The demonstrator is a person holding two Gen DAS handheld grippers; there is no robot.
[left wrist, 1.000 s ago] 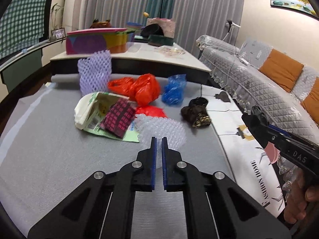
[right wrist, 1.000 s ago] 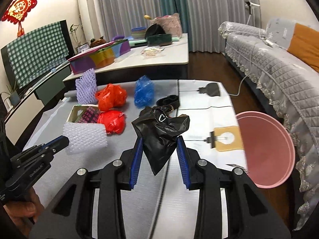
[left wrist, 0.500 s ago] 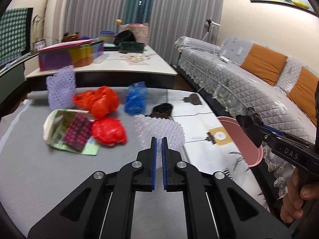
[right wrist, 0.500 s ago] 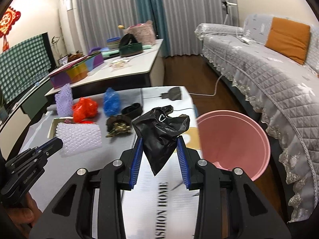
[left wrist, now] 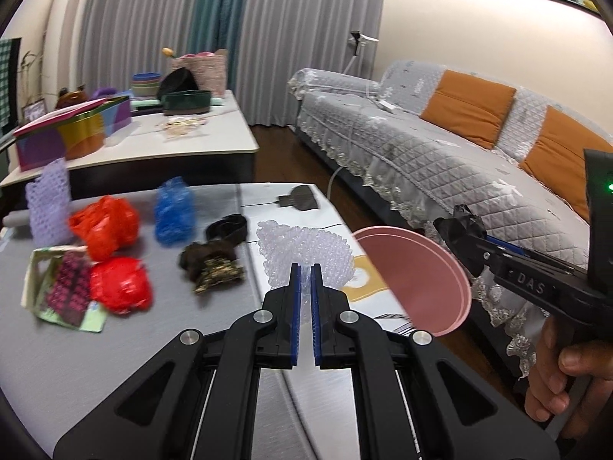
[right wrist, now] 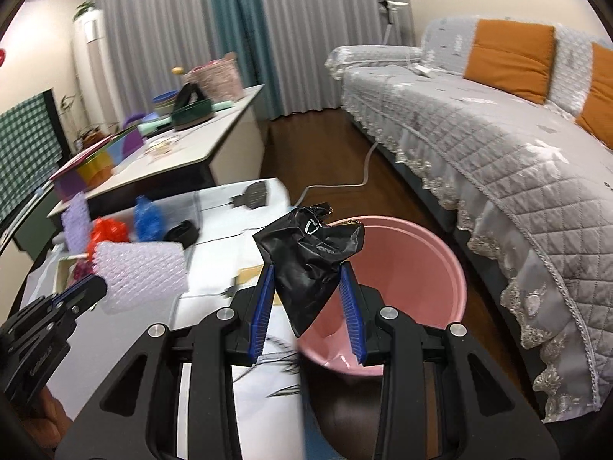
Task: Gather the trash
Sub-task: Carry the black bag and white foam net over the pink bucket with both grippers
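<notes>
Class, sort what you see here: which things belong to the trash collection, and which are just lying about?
Job:
black bag in right gripper
bubble wrap in left gripper
pink bin
red bags
blue bag

Lying about:
sofa
colourful box

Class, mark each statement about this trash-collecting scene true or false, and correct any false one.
1. The right gripper holds a crumpled black plastic bag. True.
2. The left gripper is shut on a red bag. False: it grips a piece of clear bubble wrap; the red bags lie on the table.
3. The pink bin stands on the floor beside the table. True.
4. The blue bag is already in the bin. False: it lies on the table.
5. The sofa has orange cushions. True.
</notes>
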